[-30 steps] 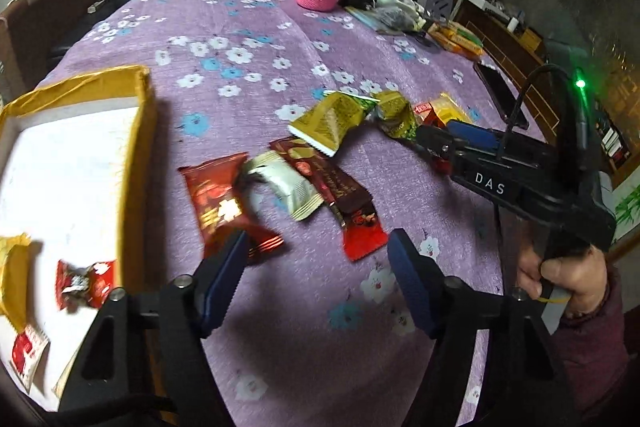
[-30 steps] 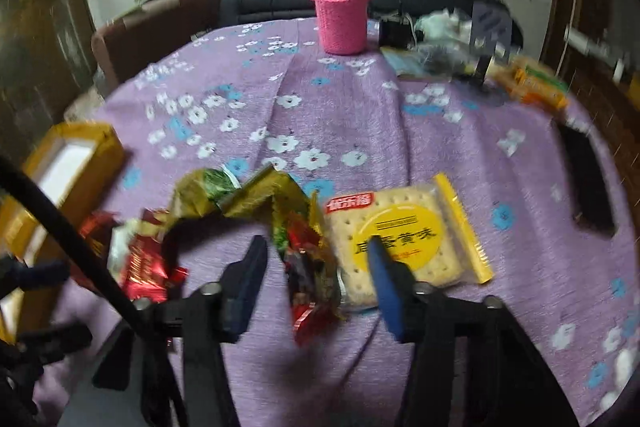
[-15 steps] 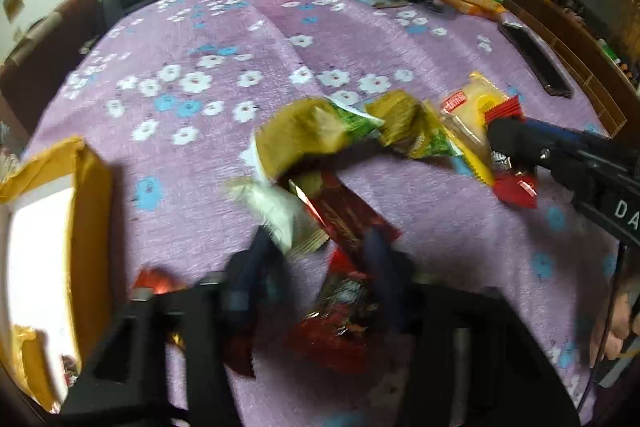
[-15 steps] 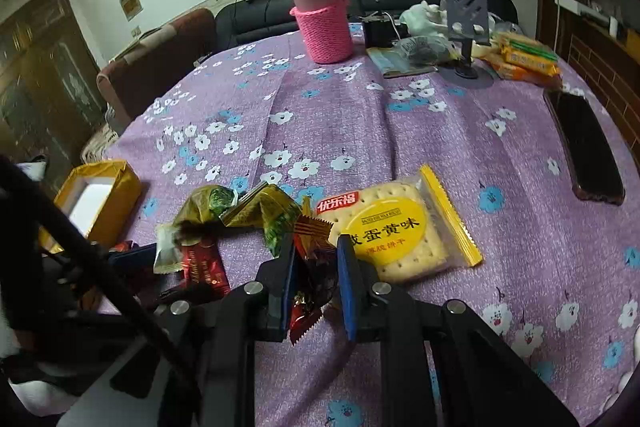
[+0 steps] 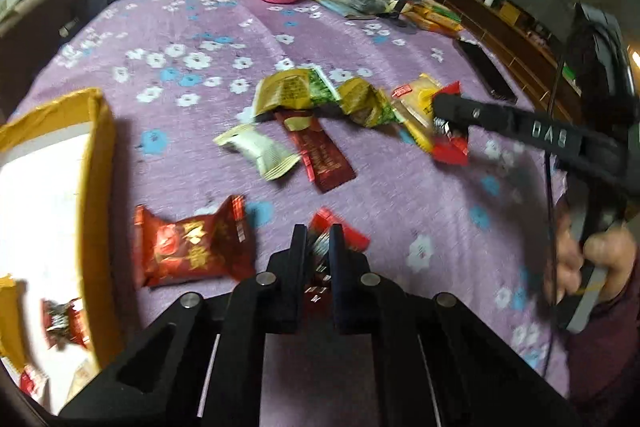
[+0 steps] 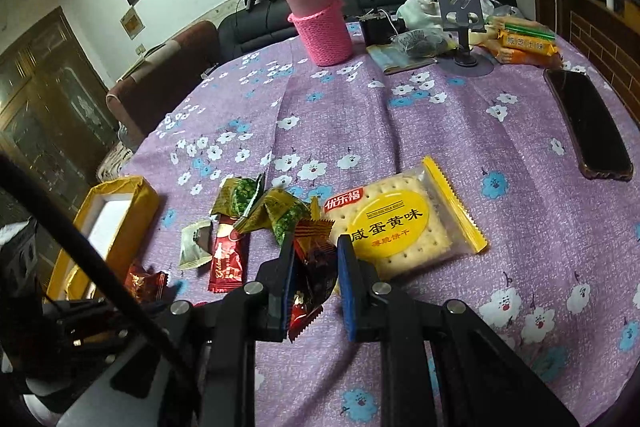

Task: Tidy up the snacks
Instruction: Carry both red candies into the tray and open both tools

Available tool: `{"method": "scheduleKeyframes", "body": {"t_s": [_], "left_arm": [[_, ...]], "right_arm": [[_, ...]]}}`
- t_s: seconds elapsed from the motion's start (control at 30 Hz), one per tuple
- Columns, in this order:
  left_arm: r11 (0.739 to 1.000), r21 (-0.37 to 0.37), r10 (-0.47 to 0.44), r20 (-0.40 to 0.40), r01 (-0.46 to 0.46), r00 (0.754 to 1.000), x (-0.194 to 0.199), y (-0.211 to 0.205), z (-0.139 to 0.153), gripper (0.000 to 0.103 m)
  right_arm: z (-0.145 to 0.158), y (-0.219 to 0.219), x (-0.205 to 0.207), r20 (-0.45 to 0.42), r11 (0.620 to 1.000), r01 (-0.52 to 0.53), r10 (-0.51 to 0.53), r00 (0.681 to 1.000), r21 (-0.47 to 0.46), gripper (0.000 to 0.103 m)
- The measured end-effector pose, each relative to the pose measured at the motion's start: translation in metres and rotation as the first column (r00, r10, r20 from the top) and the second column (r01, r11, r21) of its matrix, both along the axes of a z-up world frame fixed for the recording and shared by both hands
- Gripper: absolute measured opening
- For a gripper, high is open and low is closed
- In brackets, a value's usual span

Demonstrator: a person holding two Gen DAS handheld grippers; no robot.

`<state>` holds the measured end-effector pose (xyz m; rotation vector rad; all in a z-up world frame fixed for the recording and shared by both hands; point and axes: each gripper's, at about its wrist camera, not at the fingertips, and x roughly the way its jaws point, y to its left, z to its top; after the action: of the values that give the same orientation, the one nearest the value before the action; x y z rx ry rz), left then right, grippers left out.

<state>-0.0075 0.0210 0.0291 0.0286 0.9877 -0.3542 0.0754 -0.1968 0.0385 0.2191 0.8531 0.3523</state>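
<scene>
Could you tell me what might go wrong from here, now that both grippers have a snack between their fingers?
1. The left gripper pinches only an end of its red packet, so the packet could slip on the way to the yellow box.
2. The right gripper looks loosely closed around the red candy; it may drop.
3. The cracker pack lies against the right gripper and could be dragged along.

I see wrapped snacks scattered mid-bench: a red pouch (image 5: 192,247), a white sachet (image 5: 258,155), green-gold packets (image 6: 276,213), a flat yellow cracker pack (image 6: 396,227).
</scene>
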Motion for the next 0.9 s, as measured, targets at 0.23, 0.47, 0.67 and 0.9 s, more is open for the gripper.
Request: {"method": "scheduleKeyframes", "body": {"t_s": [0.23, 0.47, 0.67, 0.9], "left_arm": [[0.993, 0.091, -0.079, 0.085, 0.072, 0.993, -0.008, -0.017, 0.001, 0.085], [0.981, 0.14, -0.136, 0.02, 0.132, 0.99, 0.002, -0.03, -0.016, 0.021], [0.996, 0.052, -0.073, 0.053, 0.07, 0.996, -0.007, -0.011, -0.001, 0.02], [0.993, -0.083, 0.09, 0.117, -0.081, 0.989, -0.028, 0.056, 0.038, 0.02]], "right_arm": [[0.001, 0.001, -0.002, 0.003, 1.0, -0.005, 0.005, 1.0, 0.004, 0.018], [0.0, 0.001, -0.001, 0.003, 1.0, -0.011, 0.011, 1.0, 0.02, 0.018], [0.003, 0.001, -0.004, 0.029, 0.998, -0.026, 0.024, 0.999, 0.054, 0.018], [0.016, 0.021, -0.019, 0.075, 0.995, -0.07, 0.064, 0.995, 0.076, 0.018]]}}
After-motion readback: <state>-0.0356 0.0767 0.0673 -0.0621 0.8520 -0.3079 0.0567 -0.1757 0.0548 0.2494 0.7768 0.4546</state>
